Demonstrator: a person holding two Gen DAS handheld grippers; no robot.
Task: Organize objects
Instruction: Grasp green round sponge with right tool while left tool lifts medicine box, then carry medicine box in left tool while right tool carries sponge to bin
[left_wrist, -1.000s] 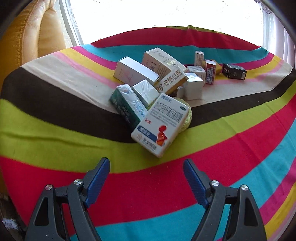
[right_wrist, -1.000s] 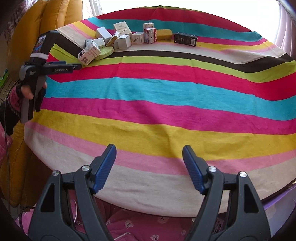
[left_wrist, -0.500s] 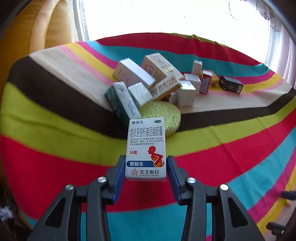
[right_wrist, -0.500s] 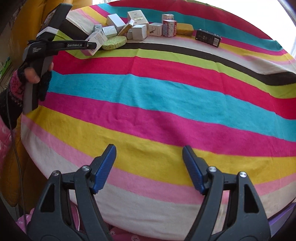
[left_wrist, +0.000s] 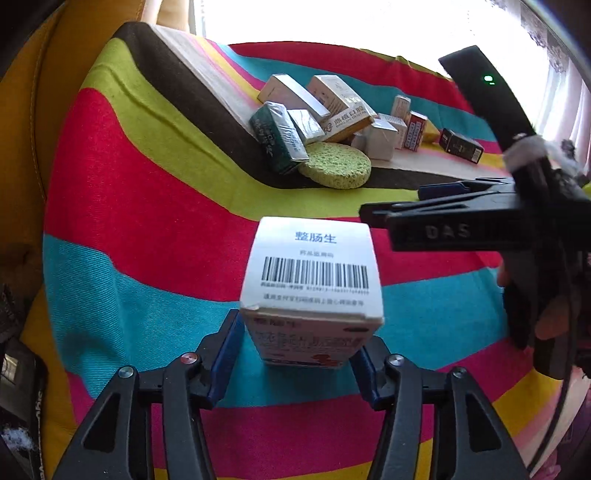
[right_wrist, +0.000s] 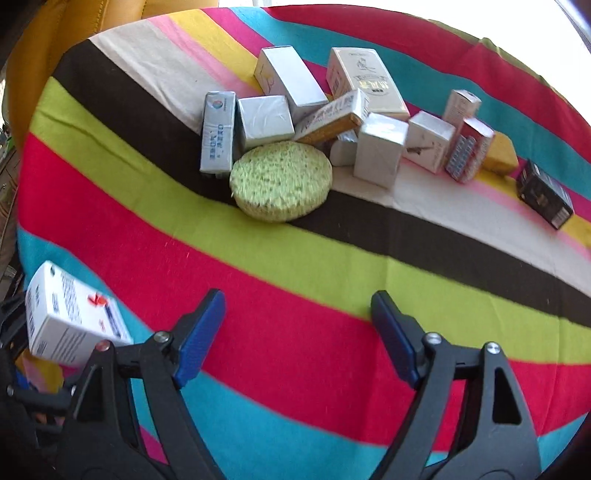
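A white medicine box (left_wrist: 310, 266) with a barcode on its top stands upright on the turquoise stripe, between the jaws of my left gripper (left_wrist: 295, 343). Those jaws are opening, and the blue pads sit just off the box's sides. In the right wrist view the same box (right_wrist: 70, 317) shows at the lower left. My right gripper (right_wrist: 295, 310) hangs over the red stripe with its jaws opening and nothing between them. It also reaches in from the right in the left wrist view (left_wrist: 402, 203). Beyond it lie a round green sponge (right_wrist: 280, 181) and a pile of boxes (right_wrist: 288, 81).
A black box (right_wrist: 545, 199) and a yellow sponge (right_wrist: 500, 153) lie at the right end of the pile. The striped tablecloth (right_wrist: 332, 362) covers the round table. A yellow armchair (left_wrist: 22, 110) stands at the left, and a bright window lies behind.
My left gripper took the white box off the green sponge, carried it nearer, stood it on the turquoise stripe and loosened its jaws. My right gripper swept across the table towards the pile.
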